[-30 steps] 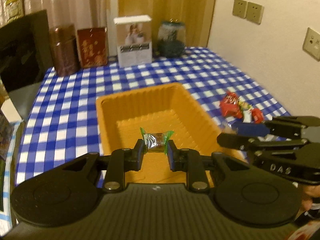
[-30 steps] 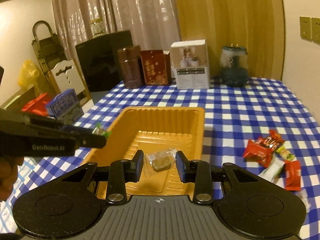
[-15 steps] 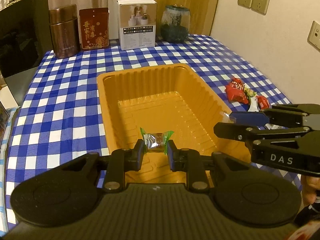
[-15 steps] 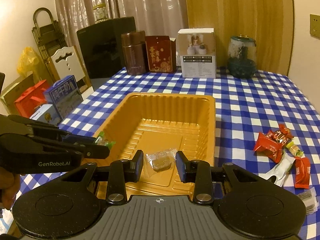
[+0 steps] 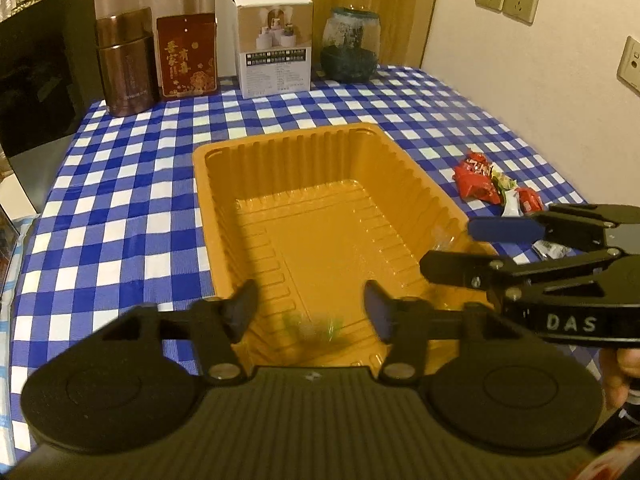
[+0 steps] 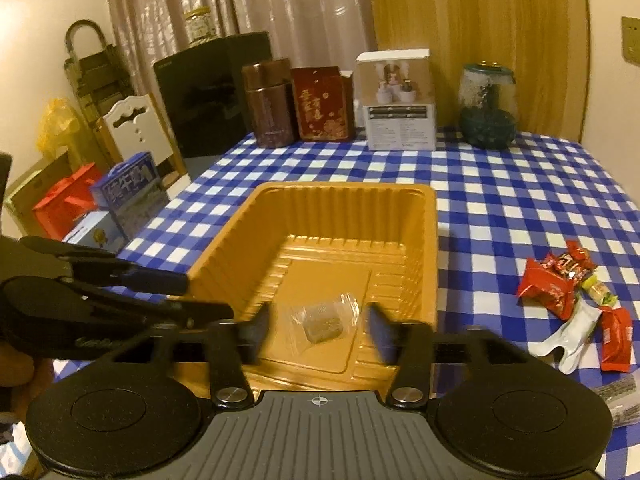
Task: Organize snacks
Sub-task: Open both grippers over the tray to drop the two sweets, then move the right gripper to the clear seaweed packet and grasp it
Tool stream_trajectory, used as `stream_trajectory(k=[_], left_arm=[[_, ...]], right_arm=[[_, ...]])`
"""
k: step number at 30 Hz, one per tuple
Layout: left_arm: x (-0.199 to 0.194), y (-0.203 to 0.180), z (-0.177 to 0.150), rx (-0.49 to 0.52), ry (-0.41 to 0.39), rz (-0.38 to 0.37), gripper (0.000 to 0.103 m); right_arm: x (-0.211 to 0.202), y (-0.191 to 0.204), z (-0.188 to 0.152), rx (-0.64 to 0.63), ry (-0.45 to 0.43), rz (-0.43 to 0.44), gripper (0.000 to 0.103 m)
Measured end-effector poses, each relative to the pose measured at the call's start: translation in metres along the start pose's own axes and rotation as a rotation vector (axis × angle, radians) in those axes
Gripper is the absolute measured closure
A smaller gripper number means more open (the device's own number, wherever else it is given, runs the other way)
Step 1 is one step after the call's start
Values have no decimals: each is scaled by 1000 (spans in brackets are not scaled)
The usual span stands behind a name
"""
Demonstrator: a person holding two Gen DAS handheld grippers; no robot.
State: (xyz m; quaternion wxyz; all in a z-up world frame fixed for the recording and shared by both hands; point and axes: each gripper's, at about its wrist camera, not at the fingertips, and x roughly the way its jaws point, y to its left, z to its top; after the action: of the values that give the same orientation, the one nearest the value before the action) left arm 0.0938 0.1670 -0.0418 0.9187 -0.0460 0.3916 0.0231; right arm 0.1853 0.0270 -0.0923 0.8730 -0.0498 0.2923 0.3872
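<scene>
Both grippers hang over the near end of the orange tray (image 5: 208, 184) (image 6: 428, 240), and the jaws of both are opening. A green-wrapped candy (image 5: 312, 326), blurred, is below and between the spread fingers of my left gripper (image 5: 310, 310), free of the pads. In the right wrist view a brown candy in clear wrap (image 6: 322, 322) sits between the parted fingers of my right gripper (image 6: 318, 322), touching neither pad, over the tray floor. The right gripper (image 5: 456, 248) also shows at the tray's right rim, the left gripper (image 6: 208, 296) at its left rim.
A pile of red, white and green snack packets (image 5: 496, 192) (image 6: 576, 304) lies on the blue checked cloth (image 5: 120, 216) right of the tray. Tins (image 5: 126, 62), a white box (image 5: 274, 44) and a jar (image 5: 350, 46) line the far edge. A wall (image 5: 540, 92) stands at the right.
Both grippers have opened and let go of their candies. The green candy has dropped from the left jaws; the clear-wrapped candy lies loose between the right fingers.
</scene>
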Motion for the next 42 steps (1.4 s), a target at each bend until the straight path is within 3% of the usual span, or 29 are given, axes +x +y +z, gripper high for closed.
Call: stream_trajectory(k=[24, 36, 42], left_arm=[[-5, -11, 8, 20, -17, 9, 46], [-8, -27, 23, 24, -54, -10, 15], [-9, -43, 35, 37, -89, -12, 3]], right_arm=[[-23, -18, -2, 45, -49, -60, 36], [-43, -42, -2, 109, -94, -125, 35], [-58, -62, -6, 160, -119, -177, 25]])
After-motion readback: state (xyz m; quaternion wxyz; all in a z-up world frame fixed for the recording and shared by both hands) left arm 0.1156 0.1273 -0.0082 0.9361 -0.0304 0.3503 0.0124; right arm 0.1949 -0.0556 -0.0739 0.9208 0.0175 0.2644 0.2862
